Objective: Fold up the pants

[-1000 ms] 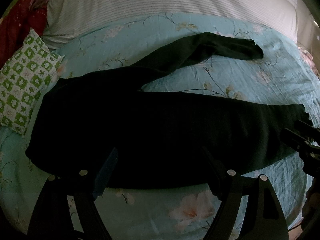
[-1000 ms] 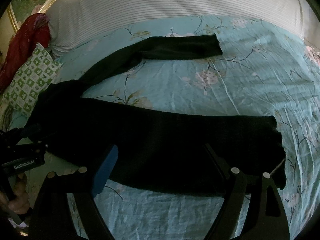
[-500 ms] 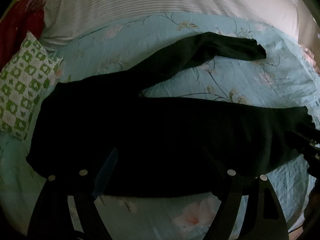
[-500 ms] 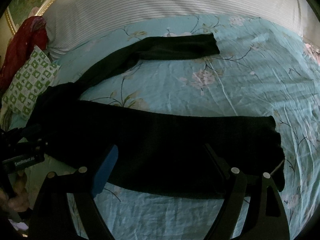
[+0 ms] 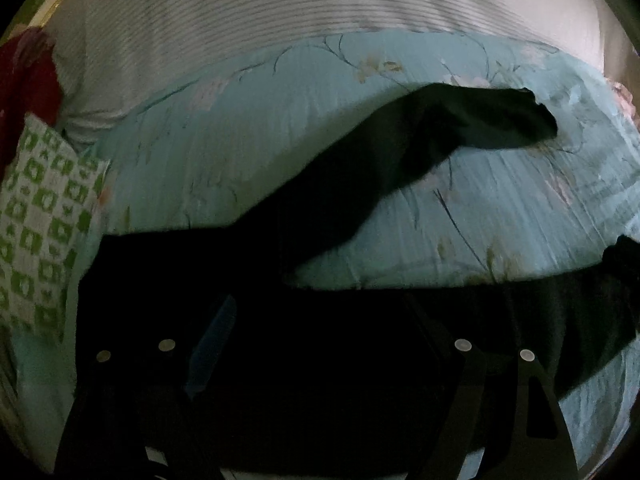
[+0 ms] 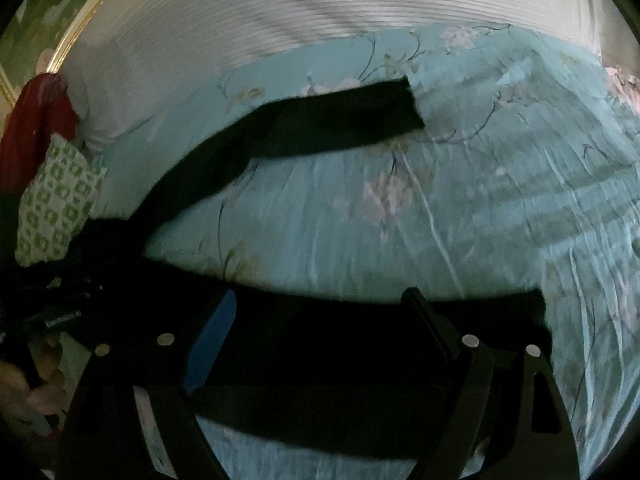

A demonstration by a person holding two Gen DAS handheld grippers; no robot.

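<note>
Nearest in each wrist view, the fingers of both tools are seen spread wide apart, with nothing gripped between them. The left gripper (image 5: pixel 316 344) is poised low over the waist and seat of the black pants (image 5: pixel 360 320); the right gripper (image 6: pixel 320 332) is poised over the near leg, close to its hem (image 6: pixel 540 320). Whether either fingertip is touching the cloth cannot be told, since dark fabric and dark fingers merge and both views are blurred.

The pants are spread on a teal floral bedspread (image 6: pixel 460 220). The near leg is laid straight across both views, so its long axis runs from side to side, crosswise to the direction in which the fingers point. The waist end lies to the left and is nearer the left tool; the near hem lies to the right and is nearer the right tool.

Farther off, the second leg (image 5: pixel 460 132) is splayed away from the first, angled up and to the right, well apart from it at the cuff. It is judged that this far leg must be brought together with the near one for a lengthwise fold, and no fold is yet made.

Beyond lie a green checked cushion (image 5: pixel 40 220), a red cloth (image 5: pixel 24 80) and a striped white sheet (image 5: pixel 320 8).
</note>
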